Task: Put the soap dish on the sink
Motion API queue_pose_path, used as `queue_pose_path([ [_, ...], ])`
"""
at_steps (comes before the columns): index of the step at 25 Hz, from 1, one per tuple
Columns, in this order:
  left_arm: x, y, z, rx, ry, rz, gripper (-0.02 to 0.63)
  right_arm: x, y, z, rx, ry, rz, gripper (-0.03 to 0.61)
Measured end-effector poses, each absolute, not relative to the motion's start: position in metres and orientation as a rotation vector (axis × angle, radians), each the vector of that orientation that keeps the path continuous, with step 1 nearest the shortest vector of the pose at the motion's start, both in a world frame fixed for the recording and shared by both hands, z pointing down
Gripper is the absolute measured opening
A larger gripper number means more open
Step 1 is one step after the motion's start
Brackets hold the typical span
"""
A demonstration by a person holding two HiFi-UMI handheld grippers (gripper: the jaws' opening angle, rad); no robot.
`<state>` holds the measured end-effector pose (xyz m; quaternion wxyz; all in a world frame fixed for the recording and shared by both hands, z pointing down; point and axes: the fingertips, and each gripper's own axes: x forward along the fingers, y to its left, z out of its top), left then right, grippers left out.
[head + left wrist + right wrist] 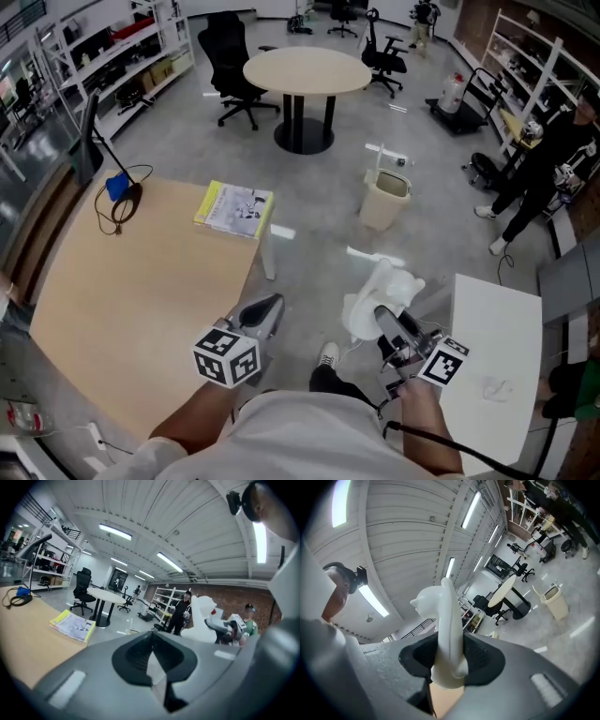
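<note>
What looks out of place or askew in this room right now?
The white soap dish stands on edge, pinched in the right hand-held gripper above the floor, not resting on any surface. Loose white pieces lie on the floor near the small bin. Nothing looks spilled or broken.

Soap dish (380, 295): white, glossy, irregular sculpted shape. On no counter. It is in mid-air over the floor, clamped edge-on in right gripper (386, 323), between wood counter's (141, 281) right edge and white counter's (497, 328) left edge.
</note>
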<state>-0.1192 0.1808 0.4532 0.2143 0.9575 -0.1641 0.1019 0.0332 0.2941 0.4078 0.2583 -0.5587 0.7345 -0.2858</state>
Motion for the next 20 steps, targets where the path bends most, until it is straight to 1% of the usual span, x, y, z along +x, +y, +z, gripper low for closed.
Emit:
queue_pose_path([
  [6, -0.034, 0.135, 0.432, 2.672, -0.470, 0.235, 0.005, 0.110, 0.245, 0.400, -1.467, 2.044, -0.763, 0.145],
  [13, 0.041, 0.104, 0.427, 2.681, -0.480, 0.205, 0.005, 0.174, 0.221, 0.406, -1.464, 2.055, -0.775, 0.145],
  [20, 0.070, 0.089, 0.438, 2.673, -0.492, 0.278, 0.005, 0.213, 0.205, 0.414, -1.455, 2.020, -0.791, 0.145],
])
